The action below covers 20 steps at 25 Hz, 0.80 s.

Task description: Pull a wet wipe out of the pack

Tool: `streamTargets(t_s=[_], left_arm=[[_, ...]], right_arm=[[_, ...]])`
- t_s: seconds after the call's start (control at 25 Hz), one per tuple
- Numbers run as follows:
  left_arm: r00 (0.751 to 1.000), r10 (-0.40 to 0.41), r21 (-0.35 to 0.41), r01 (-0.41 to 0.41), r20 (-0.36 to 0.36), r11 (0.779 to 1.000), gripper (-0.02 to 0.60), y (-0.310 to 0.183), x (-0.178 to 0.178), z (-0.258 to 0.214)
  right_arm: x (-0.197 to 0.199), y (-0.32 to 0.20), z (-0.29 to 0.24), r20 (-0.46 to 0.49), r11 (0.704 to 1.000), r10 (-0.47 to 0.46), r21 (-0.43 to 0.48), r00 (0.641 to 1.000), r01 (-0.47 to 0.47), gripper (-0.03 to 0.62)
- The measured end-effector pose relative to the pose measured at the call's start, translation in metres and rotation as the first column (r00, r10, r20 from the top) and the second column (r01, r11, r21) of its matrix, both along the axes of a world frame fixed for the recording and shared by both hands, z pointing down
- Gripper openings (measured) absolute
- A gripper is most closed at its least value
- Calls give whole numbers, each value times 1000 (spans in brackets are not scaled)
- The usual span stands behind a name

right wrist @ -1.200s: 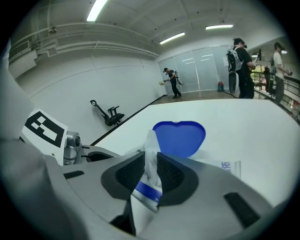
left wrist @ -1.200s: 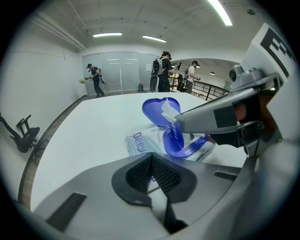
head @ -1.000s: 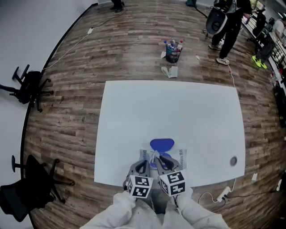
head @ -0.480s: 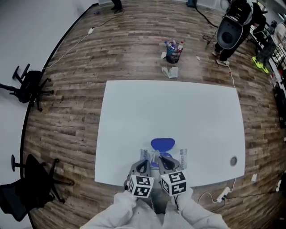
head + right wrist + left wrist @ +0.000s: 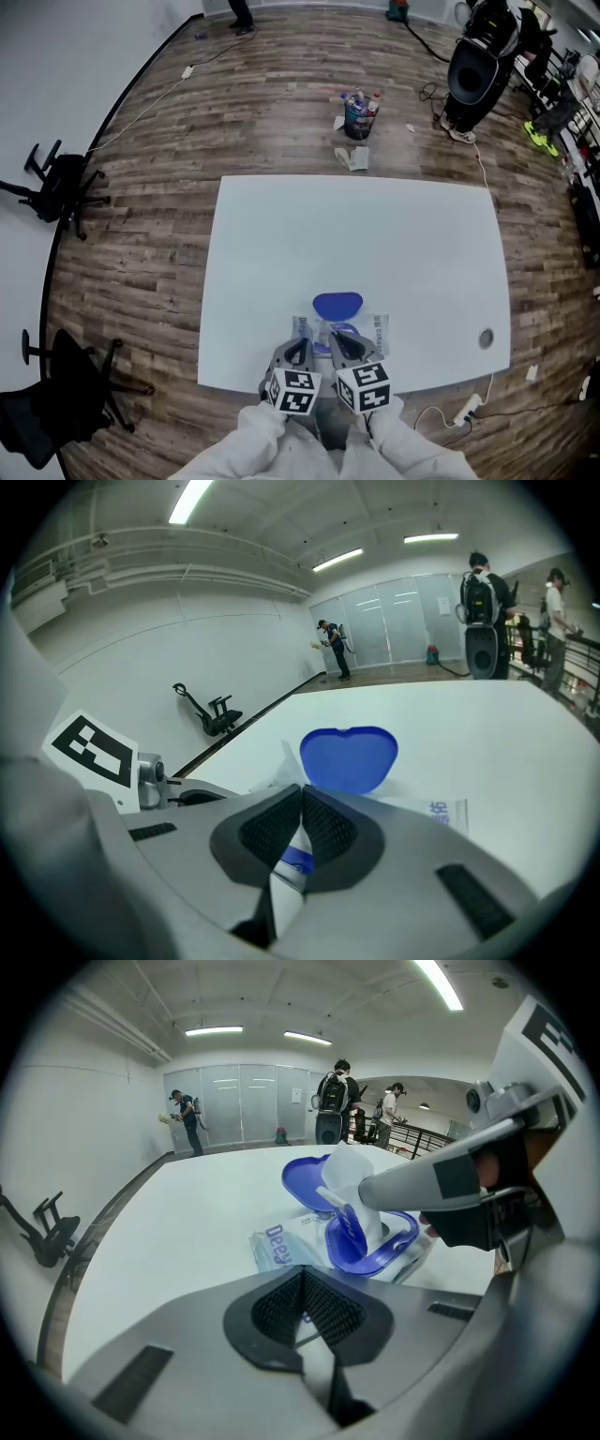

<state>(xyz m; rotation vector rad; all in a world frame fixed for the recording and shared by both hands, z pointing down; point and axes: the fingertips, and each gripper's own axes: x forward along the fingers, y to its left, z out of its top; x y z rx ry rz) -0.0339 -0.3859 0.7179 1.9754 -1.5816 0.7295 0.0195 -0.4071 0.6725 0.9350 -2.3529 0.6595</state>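
A wet wipe pack (image 5: pixel 380 330) with blue print lies near the front edge of the white table (image 5: pixel 375 234), its blue lid (image 5: pixel 337 305) flipped open and standing up. My right gripper (image 5: pixel 342 345) is shut on the white wipe (image 5: pixel 349 1168) that sticks up out of the blue-ringed opening; in the right gripper view the wipe (image 5: pixel 286 761) runs down between the jaws, with the lid (image 5: pixel 349 757) just behind. My left gripper (image 5: pixel 298 354) sits close beside it at the pack's near edge, its jaws (image 5: pixel 302 1274) shut on the pack (image 5: pixel 281 1246).
A small round grey thing (image 5: pixel 485 338) lies at the table's right front corner. On the wood floor beyond the table stands a bucket of bottles (image 5: pixel 356 111). Office chairs (image 5: pixel 56 183) stand at the left. People stand at the far right (image 5: pixel 473 66).
The grippers and the pack have hardly moved. The white strip of wipe above the opening shows less in the head view. In the background a person has shifted.
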Motion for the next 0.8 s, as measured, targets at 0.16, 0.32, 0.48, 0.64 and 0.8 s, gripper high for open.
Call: streamTargets(t_s=[0.16,0.32,0.48,0.64,0.8], left_arm=[[1000,1,6,-1,14,1000,9,-1,0,-1],[1000,3,5,-3,17,1000,9,-1,0,0],[1000,2,7,-3,21,1000,9,-2,0,1],[1000,2,7,-3,28,1000,9,-2,0,0],[999,2,9,-2,32,1000,9,-3,0,0]], right_arm=[[-1,0,-7,29,1000,5,2,1000,-5,15],[0,1,-11,35,1000,5,12,999,-6,15],[0,0,-15,57,1000,9,22,998,-11,15],[1,-2,-26,80,999,11,40,997,-14,15],[2,-5,-37,97,998,15,57,995,-21,15]])
